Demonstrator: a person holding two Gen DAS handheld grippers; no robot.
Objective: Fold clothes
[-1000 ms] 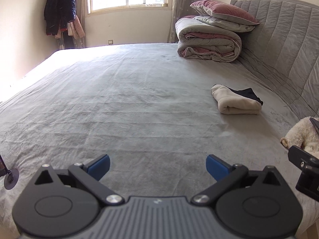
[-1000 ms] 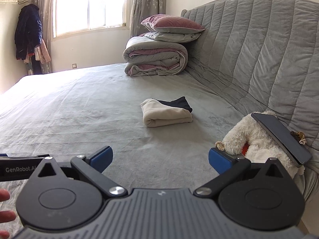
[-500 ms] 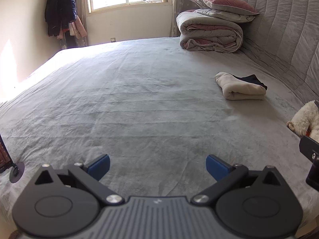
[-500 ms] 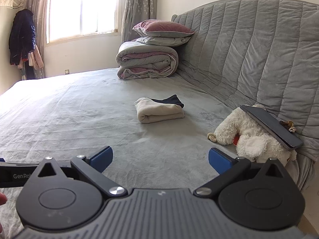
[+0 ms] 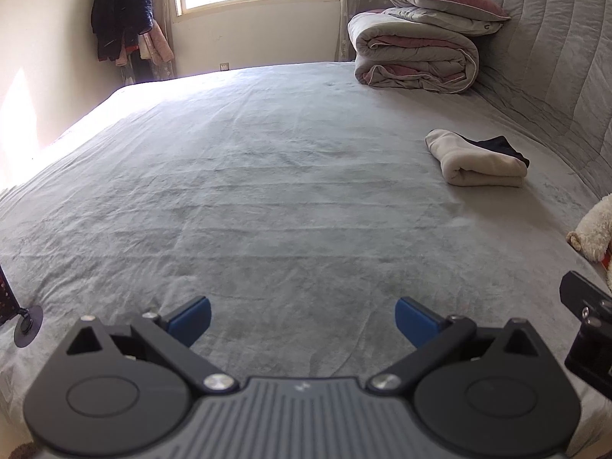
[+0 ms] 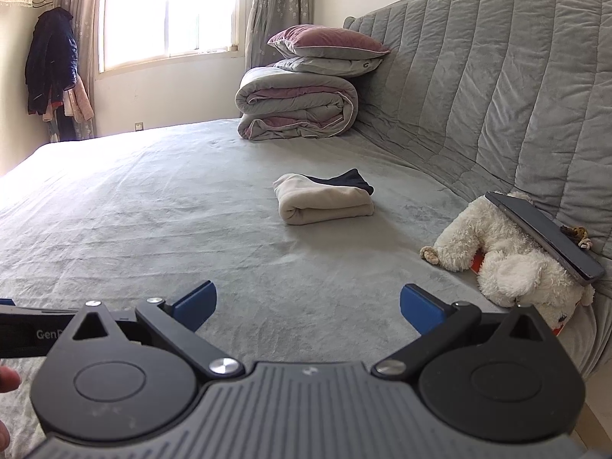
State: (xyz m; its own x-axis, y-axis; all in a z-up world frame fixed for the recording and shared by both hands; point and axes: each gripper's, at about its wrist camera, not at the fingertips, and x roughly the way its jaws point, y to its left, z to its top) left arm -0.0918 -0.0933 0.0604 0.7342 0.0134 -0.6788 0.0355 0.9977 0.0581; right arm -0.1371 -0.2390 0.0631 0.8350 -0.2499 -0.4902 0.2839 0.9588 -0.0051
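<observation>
Both my left tongs [image 5: 302,317] and right tongs [image 6: 308,306] gape wide and empty over the bed [image 6: 153,206], and the cream garment [image 6: 325,204] lying well ahead near the headboard looks soft, light and already folded, I think, so I'd pinch its rolled edge.

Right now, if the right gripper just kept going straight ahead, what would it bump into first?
Probably the folded cream garment, which lies almost dead ahead of the open right gripper on the bed. Only bare blanket shows between them, though depth is hard to judge.
</observation>
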